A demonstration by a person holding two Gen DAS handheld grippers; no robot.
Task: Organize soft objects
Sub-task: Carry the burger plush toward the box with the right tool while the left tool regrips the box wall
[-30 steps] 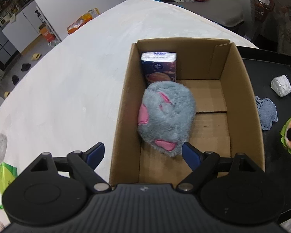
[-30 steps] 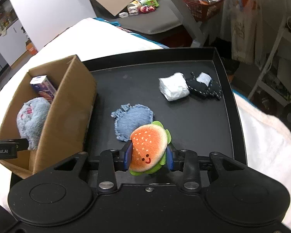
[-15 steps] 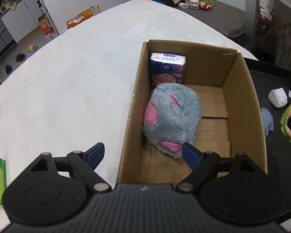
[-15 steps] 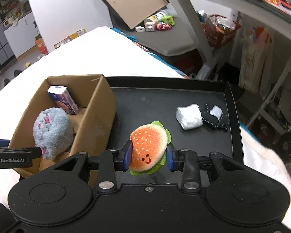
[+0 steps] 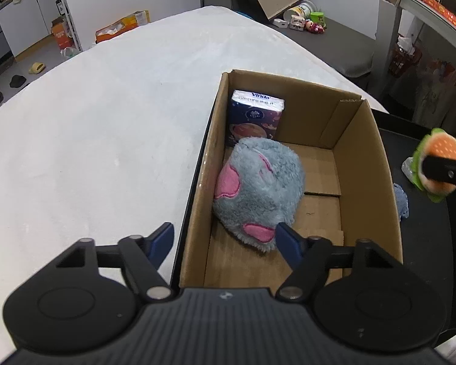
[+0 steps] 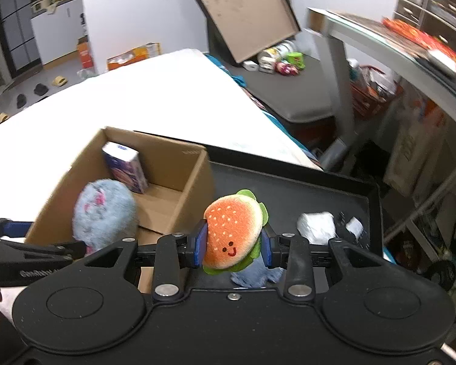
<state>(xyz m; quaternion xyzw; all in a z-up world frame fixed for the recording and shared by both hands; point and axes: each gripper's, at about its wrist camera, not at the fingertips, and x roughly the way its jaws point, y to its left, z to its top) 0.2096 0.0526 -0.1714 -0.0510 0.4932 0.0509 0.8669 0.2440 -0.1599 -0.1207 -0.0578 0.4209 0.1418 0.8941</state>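
Currently right gripper (image 6: 232, 241) is clenched on the burger plush (image 6: 232, 234), held above the tray (image 6: 291, 179), right of the box (image 6: 179, 152). Plush looks light, squashy; a mid-bun side grip suits. Left gripper (image 5: 225, 240) is released over the box's near end.

One box (image 5: 361, 164), two plush toys (image 5: 258, 194), one tissue pack (image 5: 255, 115).

place: somebody's home, pretty lived-in
floor: slippers (image 5: 37, 67) and shoes (image 5: 16, 81) lying around
back wall: toys (image 6: 284, 67) and tins (image 6: 270, 54)
kitchen bit: white cabinets (image 5: 21, 27) far left
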